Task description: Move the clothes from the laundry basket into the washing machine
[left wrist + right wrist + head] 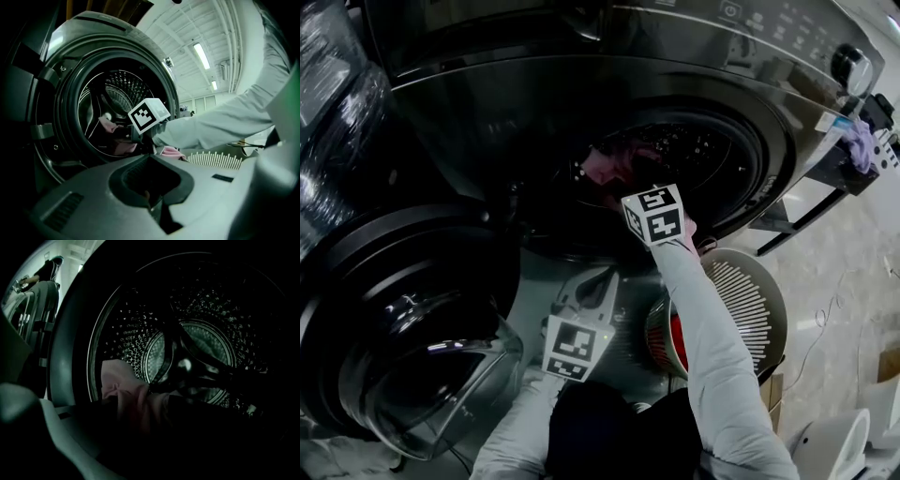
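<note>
The washing machine's drum [694, 155] stands open in front of me. My right gripper [642, 186] reaches into its mouth, marker cube [149, 114] uppermost. A pink cloth [124, 392] lies heaped at the drum's front lip, just ahead of that gripper. I see nothing pinched between its jaws, though they are mostly lost in the dark. The round slatted laundry basket [755, 300] sits on the floor at the right, with a red garment [678, 339] inside. My left gripper [592, 283] hangs low between the machine and the basket, pointing at the drum. Its jaws are too hard to read.
The machine's round door [403, 337] hangs open at the left, close to my left arm. The control panel [769, 23] runs along the top. A dark stand [806, 202] and pale floor lie to the right of the basket.
</note>
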Demonstrator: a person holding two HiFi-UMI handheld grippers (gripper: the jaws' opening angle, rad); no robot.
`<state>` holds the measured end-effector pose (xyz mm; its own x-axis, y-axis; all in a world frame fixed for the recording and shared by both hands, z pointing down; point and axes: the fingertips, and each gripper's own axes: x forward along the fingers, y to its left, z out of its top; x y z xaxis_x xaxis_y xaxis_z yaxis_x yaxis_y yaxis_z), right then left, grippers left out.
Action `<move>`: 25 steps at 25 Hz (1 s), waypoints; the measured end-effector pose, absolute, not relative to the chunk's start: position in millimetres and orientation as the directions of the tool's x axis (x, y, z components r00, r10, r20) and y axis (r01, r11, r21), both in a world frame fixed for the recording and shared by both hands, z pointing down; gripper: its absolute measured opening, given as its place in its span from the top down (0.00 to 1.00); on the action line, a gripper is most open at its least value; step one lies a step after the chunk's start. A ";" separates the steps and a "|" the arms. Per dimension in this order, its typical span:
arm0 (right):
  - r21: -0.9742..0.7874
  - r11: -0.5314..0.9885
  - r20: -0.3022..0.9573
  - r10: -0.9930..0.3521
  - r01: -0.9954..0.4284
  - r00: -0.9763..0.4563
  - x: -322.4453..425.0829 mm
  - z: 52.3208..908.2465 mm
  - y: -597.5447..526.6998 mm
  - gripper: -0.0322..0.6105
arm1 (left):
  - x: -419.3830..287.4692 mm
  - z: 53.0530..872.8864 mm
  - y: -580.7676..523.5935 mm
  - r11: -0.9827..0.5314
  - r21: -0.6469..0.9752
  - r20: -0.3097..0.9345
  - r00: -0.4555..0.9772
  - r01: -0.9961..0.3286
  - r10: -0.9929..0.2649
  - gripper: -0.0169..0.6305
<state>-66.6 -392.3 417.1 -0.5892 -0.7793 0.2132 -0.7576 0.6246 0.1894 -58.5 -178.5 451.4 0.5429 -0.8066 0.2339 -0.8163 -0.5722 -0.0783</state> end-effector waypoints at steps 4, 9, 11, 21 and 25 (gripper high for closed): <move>0.192 0.632 0.239 -0.772 -0.751 -0.589 -53.7 407.9 -369.4 0.53 | -61.0 449.1 -178.6 -0.568 -0.075 0.229 0.540 -0.820 -0.810 0.94; 0.163 0.648 0.338 -0.745 -0.744 -0.575 -11.2 406.2 -328.0 0.53 | -57.8 449.3 -177.4 -0.579 -0.076 0.230 0.551 -0.811 -0.802 0.95; 0.162 0.652 0.352 -0.740 -0.741 -0.574 16.7 404.5 -306.6 0.53 | -55.6 449.6 -177.8 -0.585 -0.074 0.229 0.557 -0.808 -0.798 0.95; 0.000 0.645 0.606 -0.608 -0.764 -0.513 151.3 517.3 -197.9 0.54 | -39.6 460.2 -181.3 -0.625 -0.067 0.246 0.594 -0.777 -0.765 0.95; -0.006 0.669 0.660 -0.556 -0.743 -0.505 140.7 577.9 -198.0 0.54 | -37.0 465.6 -181.3 -0.627 -0.067 0.256 0.594 -0.776 -0.763 0.95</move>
